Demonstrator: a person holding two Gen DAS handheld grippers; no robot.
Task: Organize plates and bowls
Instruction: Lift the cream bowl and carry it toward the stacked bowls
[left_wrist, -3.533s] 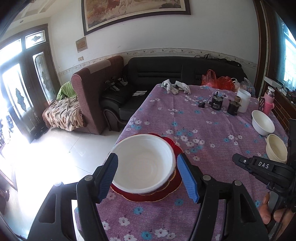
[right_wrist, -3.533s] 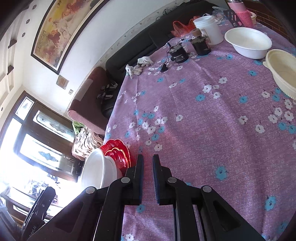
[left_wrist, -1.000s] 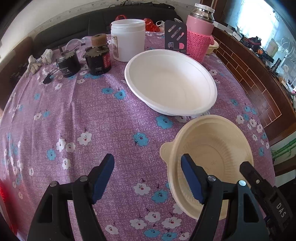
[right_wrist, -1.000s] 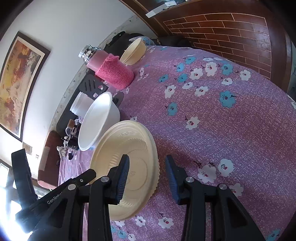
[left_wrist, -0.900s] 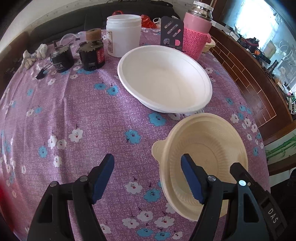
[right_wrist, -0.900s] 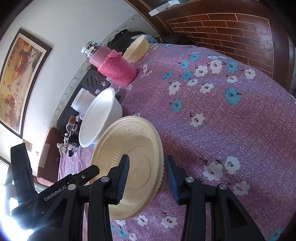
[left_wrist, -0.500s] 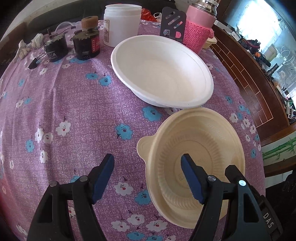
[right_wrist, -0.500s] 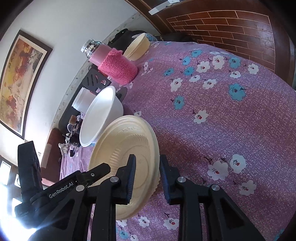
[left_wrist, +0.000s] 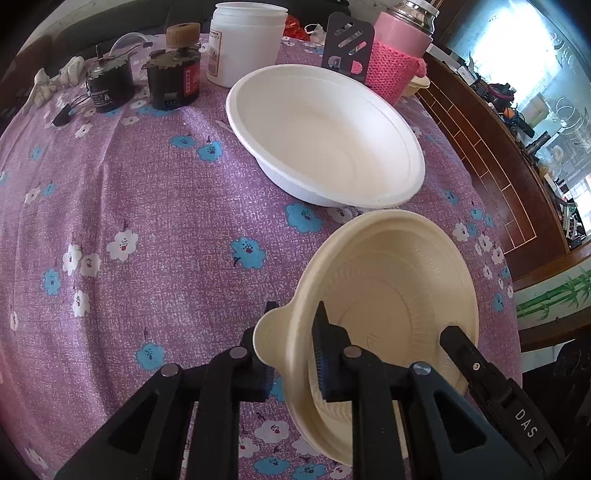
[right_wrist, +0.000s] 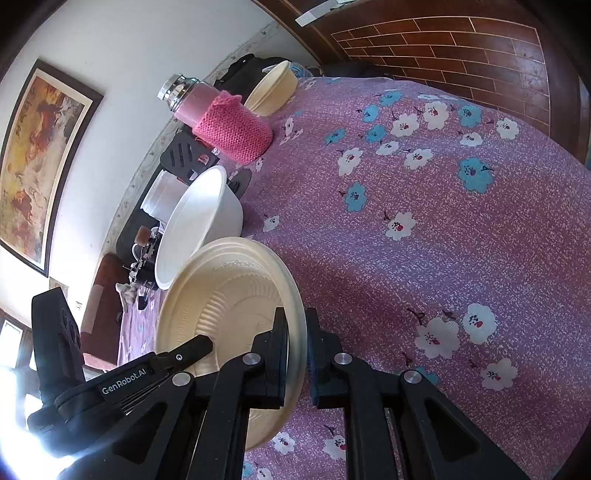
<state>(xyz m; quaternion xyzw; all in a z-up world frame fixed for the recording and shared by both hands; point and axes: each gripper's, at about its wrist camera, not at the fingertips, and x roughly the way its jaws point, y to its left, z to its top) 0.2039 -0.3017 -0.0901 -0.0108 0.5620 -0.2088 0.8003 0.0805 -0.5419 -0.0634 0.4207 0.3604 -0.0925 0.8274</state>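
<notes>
Purple flowery cloth over the surface (left_wrist: 155, 229), brick-pattern wood panelling off to one side, a big framed painting (right_wrist: 40, 158) on the wall. Pretty cluttered at the far end: a white jar (left_wrist: 247, 37), a pink flask in a knitted sleeve (left_wrist: 399, 48), a couple of small dark gadgets.

The thing that matters is the cream bowl (left_wrist: 391, 302), which sits near the surface's edge, just this side of the white bowl (left_wrist: 325, 133). Both claws are on it at once. The left claw (left_wrist: 291, 354) has just snapped its jaws together on the rim right by the little tab handle, one pad inside the bowl and one outside. The right claw (right_wrist: 297, 354) has just been closing too and now pinches the rim on the opposite side, rim edge sandwiched between its pads. From the right wrist view you can see the left claw's finger reaching in across the bowl.

So the bowl sits directly between the two hands, gripped across its width, and looks a bit tipped up rather than flat. Neither hand is really nearer. I'd guess the next bit is a two-handed lift, and the white bowl is close beside it, so that's what to clear.
</notes>
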